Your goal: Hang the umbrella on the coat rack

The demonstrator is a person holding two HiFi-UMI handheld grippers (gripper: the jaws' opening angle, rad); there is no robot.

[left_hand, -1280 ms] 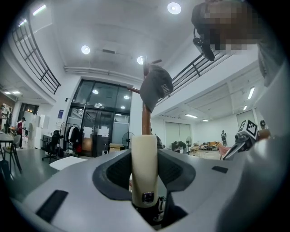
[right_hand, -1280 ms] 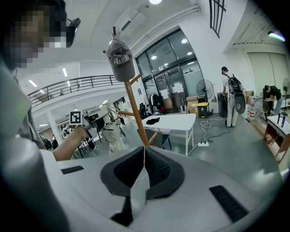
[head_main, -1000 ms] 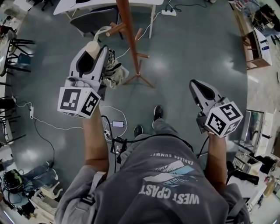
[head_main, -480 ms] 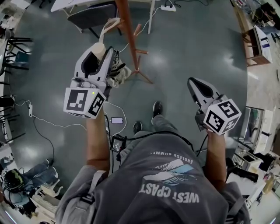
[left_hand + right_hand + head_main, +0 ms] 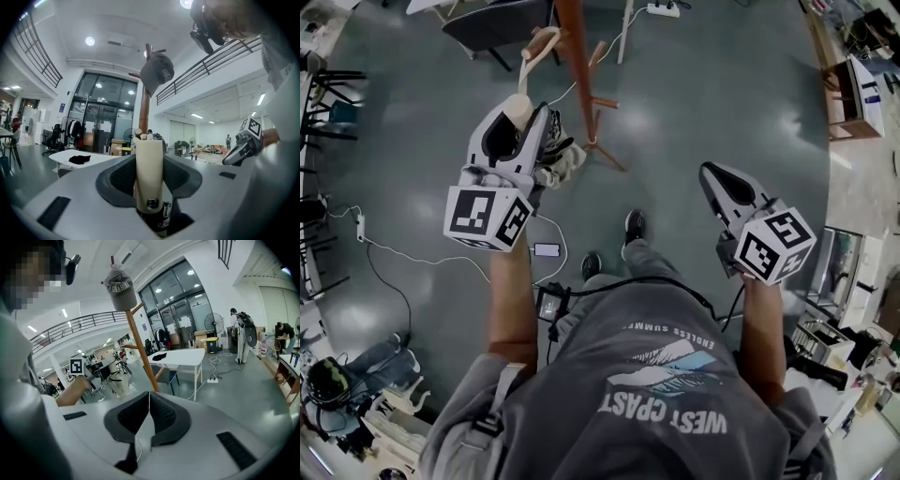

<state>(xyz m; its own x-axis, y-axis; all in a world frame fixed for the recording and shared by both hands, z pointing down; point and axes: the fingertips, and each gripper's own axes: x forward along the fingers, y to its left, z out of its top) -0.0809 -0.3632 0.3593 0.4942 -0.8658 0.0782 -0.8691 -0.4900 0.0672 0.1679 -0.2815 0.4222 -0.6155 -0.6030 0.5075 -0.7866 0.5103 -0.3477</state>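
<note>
1. While the person stands on the grey floor (image 5: 722, 84), the left gripper (image 5: 521, 114) is raised in front of the coat rack (image 5: 577, 66), its jaws pinching the cream handle (image 5: 149, 168) of the umbrella (image 5: 555, 157).
2. The handle's curved hook (image 5: 538, 42) reaches past the jaw tips, close beside the rack's wooden pole; whether the two touch cannot be told.
3. In the head view, the umbrella's folded fabric bunches against the right side of the left gripper.
4. A grey cap (image 5: 157, 72) hangs at the top of the rack.
5. The right gripper (image 5: 712, 174) is held well apart, off to the right, its jaws pressed together with nothing between them.
6. A white table (image 5: 183, 357) stands beyond the rack.
</note>
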